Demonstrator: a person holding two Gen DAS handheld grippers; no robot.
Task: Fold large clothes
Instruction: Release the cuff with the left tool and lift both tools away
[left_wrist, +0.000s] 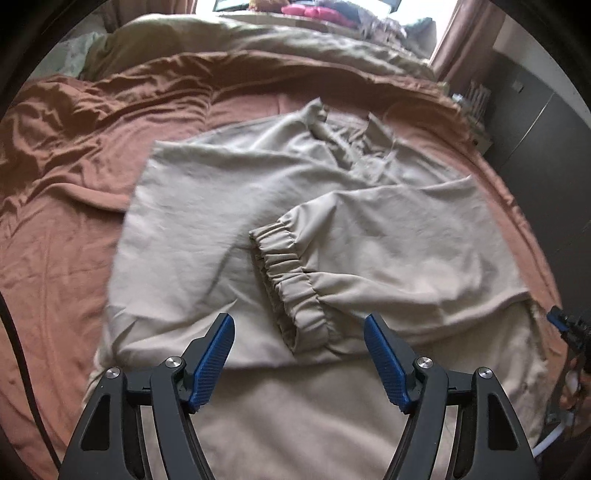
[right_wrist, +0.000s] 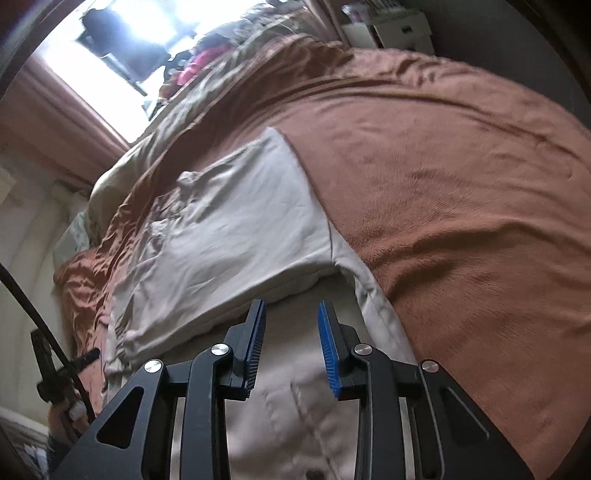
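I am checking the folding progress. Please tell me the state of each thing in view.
beige jacket: spread on the bed, partly folded
sleeve: folded across the body, elastic cuff on top
brown bedspread: wrinkled
left gripper: open, empty
right gripper: open, empty

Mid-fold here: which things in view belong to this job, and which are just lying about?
Job:
- beige jacket, spread flat
- its elastic-cuffed sleeve, folded across
- left gripper, open
- right gripper, open

Lying about:
- rust-brown bedspread
- olive duvet
- pink item by window
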